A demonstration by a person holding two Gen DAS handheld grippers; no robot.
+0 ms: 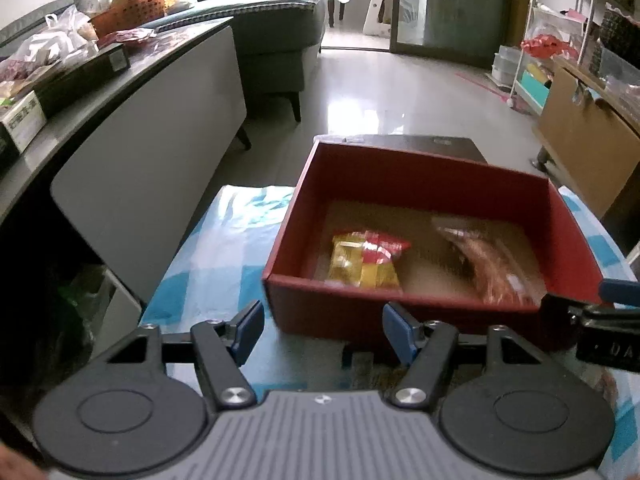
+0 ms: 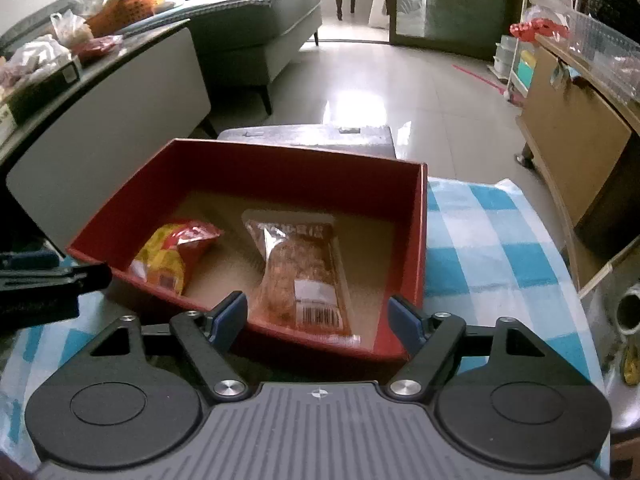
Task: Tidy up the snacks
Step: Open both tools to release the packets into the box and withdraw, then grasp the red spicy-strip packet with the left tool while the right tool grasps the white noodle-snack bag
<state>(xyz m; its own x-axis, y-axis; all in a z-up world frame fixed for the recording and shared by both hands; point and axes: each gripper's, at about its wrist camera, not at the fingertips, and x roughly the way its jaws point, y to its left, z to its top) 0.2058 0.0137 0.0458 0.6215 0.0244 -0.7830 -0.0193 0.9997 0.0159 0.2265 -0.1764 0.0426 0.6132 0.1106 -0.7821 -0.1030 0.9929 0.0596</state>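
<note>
Both tongs, left tongs (image 1: pixel 322 330) and right tongs (image 2: pixel 316 320), stand apart with nothing between them, just short of the open red cardboard box (image 2: pixel 418 240) on the blue-checked tabletop (image 2: pixel 500 240). Inside lie a yellow-and-red snack bag (image 2: pixel 172 252) and a clear brown-pastry packet (image 2: pixel 304 272). This placing step looks finished; next likely calls for finding another snack.

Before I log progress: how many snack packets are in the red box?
2. The yellow-and-red packet lies on the left of the box floor; the clear brown packet lies beside it on the right. None seems hidden; the near corners are partly blocked.
</note>
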